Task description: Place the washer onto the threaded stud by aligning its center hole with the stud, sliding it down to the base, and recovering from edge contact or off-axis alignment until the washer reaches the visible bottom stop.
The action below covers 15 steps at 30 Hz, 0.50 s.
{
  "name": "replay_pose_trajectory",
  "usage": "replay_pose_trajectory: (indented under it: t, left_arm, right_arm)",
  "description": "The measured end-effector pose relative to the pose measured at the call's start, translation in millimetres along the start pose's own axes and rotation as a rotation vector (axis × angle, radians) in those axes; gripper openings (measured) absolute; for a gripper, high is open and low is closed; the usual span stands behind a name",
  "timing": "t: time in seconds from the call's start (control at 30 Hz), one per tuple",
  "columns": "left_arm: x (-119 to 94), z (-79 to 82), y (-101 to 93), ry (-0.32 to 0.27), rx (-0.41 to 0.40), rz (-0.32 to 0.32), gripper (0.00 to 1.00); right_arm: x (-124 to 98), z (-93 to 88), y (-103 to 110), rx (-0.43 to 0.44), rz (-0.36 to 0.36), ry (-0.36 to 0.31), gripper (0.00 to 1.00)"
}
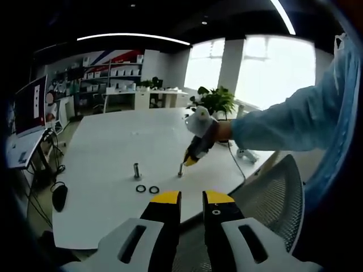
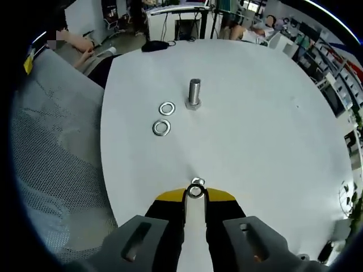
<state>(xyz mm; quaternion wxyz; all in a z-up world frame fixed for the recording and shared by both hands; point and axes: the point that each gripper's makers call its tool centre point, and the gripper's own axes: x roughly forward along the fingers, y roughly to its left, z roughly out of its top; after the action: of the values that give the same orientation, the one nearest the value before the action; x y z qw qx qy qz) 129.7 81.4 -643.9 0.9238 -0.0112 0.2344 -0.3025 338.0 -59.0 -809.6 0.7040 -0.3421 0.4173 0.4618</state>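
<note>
**Washer at the right tips, over a stud near the desk edge**

Right tongs are closed down narrow on a washer; I'm holding it by the rim between the yellow tips. It sits right at a stud close to the near desk edge. In the right gripper view the stud top looks to be peeking past the washer, so I can't tell if the hole is on it yet or just riding the edge.

Handling, my read: small steel ring, light, stiff, slick. It won't bend, but it will snap sideways out of a rim pinch if it jams on the threads. Grip the outer edge only, keep the hole clear, hold it flat to the stud axis.

Second stud stands further in, two spare washers flat beside it.

Pose: left gripper view shows my right hand reaching in from the right edge, sleeve level, tongs tilted down onto the stud. Left tongs hang back off the near edge, gap narrow, holding nothing
</note>
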Motion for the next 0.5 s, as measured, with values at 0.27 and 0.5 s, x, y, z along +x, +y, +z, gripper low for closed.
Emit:
replay_pose_trajectory:
  t: [0.27,0.5]
  left_arm:
    - [-0.5,-0.2,0.6,0.0,-0.002,0.005,0.13]
    - [-0.7,-0.5,0.6,0.0,-0.002,0.007,0.13]
  right_arm:
    - [6.1,2.8,-3.8,0.001,-0.014,0.012,0.13]
    - [8.1,2.8,-2.4,-0.01,0.003,0.033,0.13]
